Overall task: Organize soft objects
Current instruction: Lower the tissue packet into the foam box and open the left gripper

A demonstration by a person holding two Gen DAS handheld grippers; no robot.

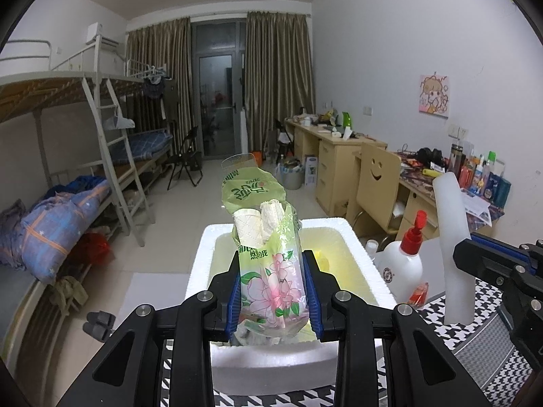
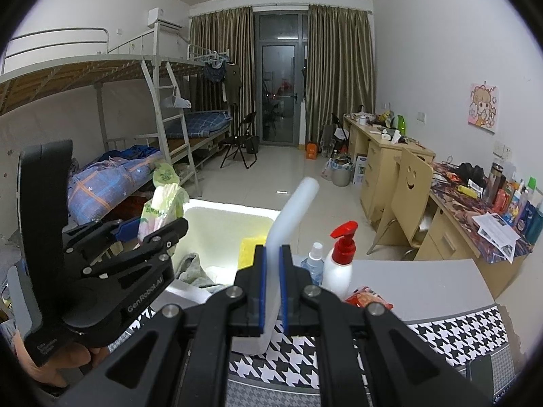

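Note:
My left gripper [image 1: 273, 264] is shut on a green flowered plastic pack of tissue rolls [image 1: 268, 254] and holds it upright over the white foam box [image 1: 363, 257]. White paper rolls stick out of the pack's torn top. The right wrist view shows the same pack [image 2: 159, 210] at left, above the box's [image 2: 230, 212] near-left corner. My right gripper [image 2: 271, 254] is shut on a white foam sheet [image 2: 292, 213] that stands up and bends at its top. That sheet [image 1: 454, 237] appears at right in the left wrist view. Inside the box lie a yellow sponge [image 2: 249, 249] and a grey cloth [image 2: 193, 269].
A white pump bottle with a red top [image 2: 341, 261], a small clear spray bottle [image 2: 314, 261] and a red snack packet [image 2: 368, 300] stand on the table right of the box. The table carries a houndstooth cloth [image 2: 451, 335]. Beds are at left, desks and a chair at right.

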